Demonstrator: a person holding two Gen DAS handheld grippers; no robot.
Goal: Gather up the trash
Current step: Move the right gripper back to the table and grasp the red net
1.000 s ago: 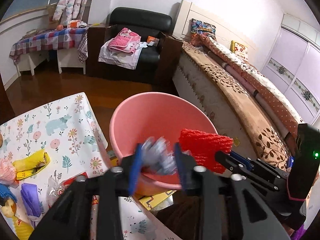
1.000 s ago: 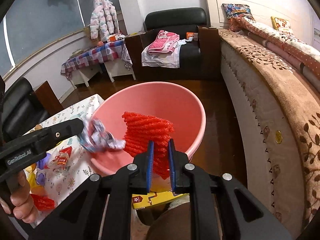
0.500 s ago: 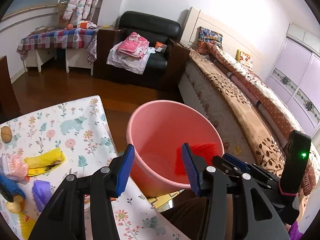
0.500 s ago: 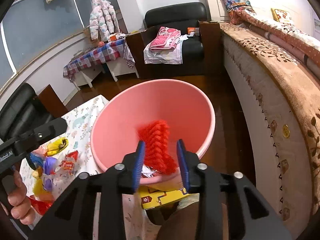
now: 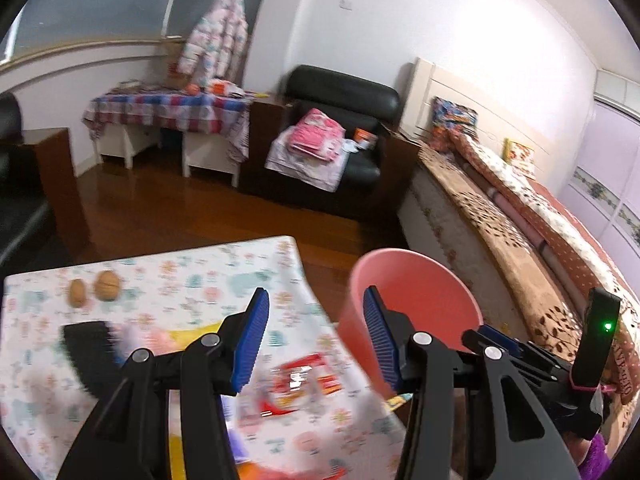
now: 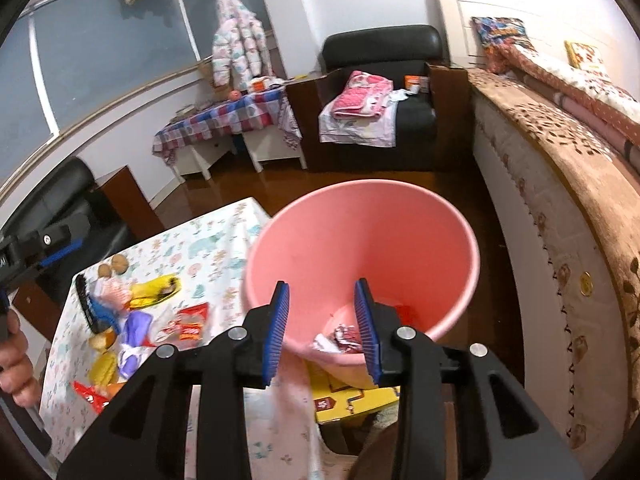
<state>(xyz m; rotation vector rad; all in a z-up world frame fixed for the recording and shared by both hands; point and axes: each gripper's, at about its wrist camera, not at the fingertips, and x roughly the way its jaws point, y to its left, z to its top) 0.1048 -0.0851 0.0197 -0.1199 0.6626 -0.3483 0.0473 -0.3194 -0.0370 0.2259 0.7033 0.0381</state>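
Trash lies in two places: some wrappers (image 6: 344, 336) already sit at the bottom of the pink bin (image 6: 400, 216), and the rest is scattered over the floral tablecloth (image 6: 208, 248) to the bin's left. The right gripper (image 6: 324, 328) hangs above the bin's near rim with its jaws standing apart and nothing between them. The left gripper (image 5: 316, 340) is likewise spread wide and empty, and it points down over the table's right-hand part rather than the bin. Directly ahead of and below its fingers lies a red-and-white snack packet (image 5: 300, 380), though the left wrist view is smeared there, so its exact outline is hard to read; in the right wrist view what seems to be the same packet (image 6: 190, 322) lies flat with its long side running roughly across the table, towards the bin. That makes the left hand clearly the nearer one for the next pick, with the packet just under its open jaws and the bin to its right. Further left sit a yellow wrapper (image 6: 154, 286), a purple wrapper (image 6: 134, 326) and two walnuts (image 5: 96, 288) near the far edge.
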